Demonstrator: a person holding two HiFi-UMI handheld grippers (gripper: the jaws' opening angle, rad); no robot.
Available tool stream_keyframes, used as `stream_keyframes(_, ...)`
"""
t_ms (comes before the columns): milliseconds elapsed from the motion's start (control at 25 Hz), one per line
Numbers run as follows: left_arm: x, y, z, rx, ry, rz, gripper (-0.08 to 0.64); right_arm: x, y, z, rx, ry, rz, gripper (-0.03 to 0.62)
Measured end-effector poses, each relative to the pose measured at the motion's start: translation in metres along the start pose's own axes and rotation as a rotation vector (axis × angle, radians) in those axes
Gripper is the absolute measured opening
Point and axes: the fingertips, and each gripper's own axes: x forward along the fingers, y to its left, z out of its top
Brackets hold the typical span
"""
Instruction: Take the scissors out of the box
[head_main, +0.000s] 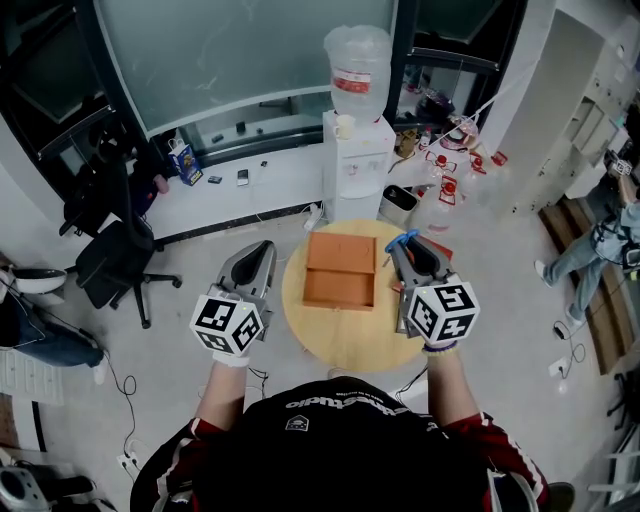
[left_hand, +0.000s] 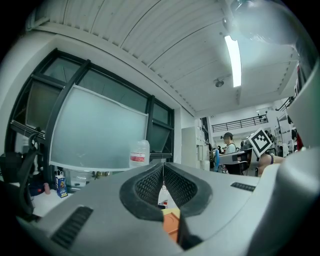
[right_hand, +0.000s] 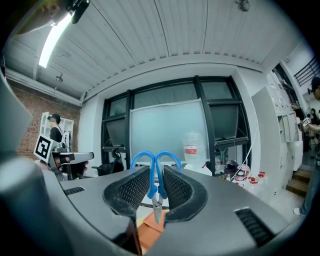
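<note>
My right gripper (right_hand: 156, 192) pinches the scissors (right_hand: 152, 180) at the blue shanks, blades hanging down, up beside the box (head_main: 340, 270); my left gripper (left_hand: 163, 180) is closed on nothing. They look light, stiff and slick, so I'd keep gripping near the pivot. Below sits a round table (head_main: 340, 345), a cooler (head_main: 357, 150) behind.

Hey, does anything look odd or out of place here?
Nothing stands out. The scissors hang blades-down, clamped in the right gripper; the box sits on the table, nothing spilled.
</note>
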Motion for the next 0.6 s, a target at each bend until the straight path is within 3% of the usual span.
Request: stream_keyframes(600, -0.0031, 0.0056, 0.0026, -0.007, -0.006, -0.010, 0.021, 0.0017, 0.0095, 0.0039, 0.001, -0.009, 0.011, 0.114)
